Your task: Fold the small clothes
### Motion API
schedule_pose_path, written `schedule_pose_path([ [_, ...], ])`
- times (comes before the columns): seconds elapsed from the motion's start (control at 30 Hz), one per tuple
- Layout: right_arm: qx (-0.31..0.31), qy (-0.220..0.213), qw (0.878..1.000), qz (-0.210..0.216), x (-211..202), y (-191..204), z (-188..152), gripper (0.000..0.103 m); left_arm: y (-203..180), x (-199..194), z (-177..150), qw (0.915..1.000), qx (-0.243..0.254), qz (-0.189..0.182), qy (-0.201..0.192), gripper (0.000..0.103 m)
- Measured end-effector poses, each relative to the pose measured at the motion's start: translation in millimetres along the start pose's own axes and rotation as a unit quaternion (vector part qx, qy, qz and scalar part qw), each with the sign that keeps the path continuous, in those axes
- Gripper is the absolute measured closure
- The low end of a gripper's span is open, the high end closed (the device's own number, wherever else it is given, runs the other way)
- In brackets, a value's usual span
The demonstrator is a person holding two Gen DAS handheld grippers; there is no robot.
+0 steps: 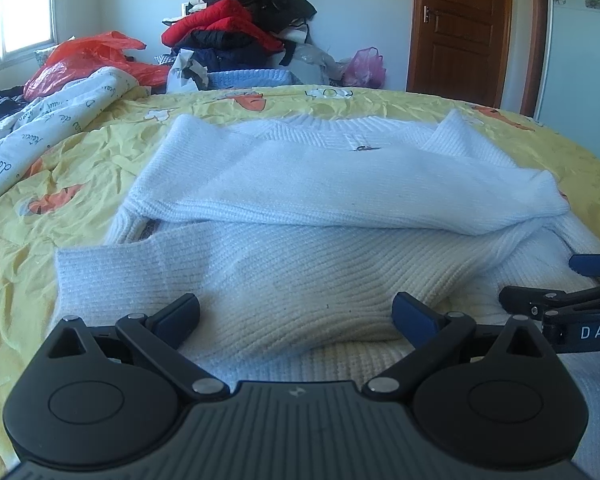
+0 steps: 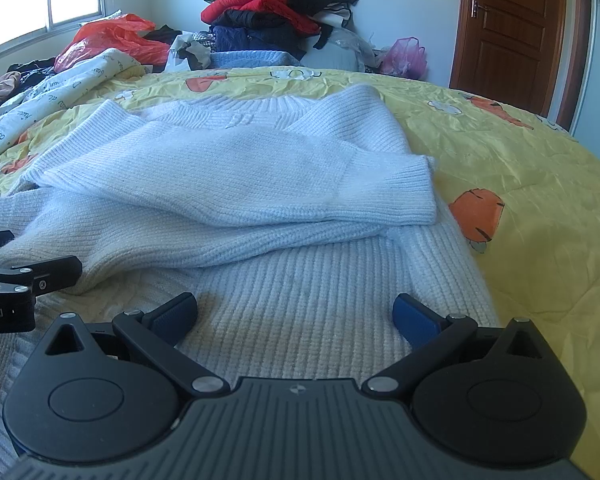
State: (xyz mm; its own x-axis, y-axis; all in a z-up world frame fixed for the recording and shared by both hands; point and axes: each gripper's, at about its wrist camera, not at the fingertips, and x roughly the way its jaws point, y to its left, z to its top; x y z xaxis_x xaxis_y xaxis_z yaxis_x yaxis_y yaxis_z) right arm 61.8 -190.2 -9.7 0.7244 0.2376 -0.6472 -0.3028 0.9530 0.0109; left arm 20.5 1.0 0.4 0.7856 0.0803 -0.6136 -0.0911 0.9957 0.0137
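A white ribbed knit sweater (image 1: 300, 184) lies flat on the yellow bedspread (image 1: 16, 260), collar at the far end and both sleeves folded across the body. My left gripper (image 1: 296, 314) hovers open over the sweater's near hem, its blue pads wide apart with nothing between them. In the right wrist view the same sweater (image 2: 240, 184) fills the middle, and my right gripper (image 2: 294, 316) stands open over the near hem on the right side. Each gripper shows at the edge of the other's view.
A pile of red, black and navy clothes (image 1: 244, 28) stands at the far edge of the bed. An orange plastic bag (image 1: 88, 56) and a printed white quilt (image 1: 48, 128) lie at the left. A brown door (image 1: 460, 28) is at the back right.
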Motion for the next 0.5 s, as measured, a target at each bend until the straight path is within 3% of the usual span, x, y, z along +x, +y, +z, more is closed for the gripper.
schedule_pose_path([
  [0.5, 0.000, 0.000, 1.000, 0.000, -7.8, 2.3, -6.6, 0.000, -0.3, -0.1, -0.3, 1.0000, 0.001, 0.002, 0.000, 0.000],
])
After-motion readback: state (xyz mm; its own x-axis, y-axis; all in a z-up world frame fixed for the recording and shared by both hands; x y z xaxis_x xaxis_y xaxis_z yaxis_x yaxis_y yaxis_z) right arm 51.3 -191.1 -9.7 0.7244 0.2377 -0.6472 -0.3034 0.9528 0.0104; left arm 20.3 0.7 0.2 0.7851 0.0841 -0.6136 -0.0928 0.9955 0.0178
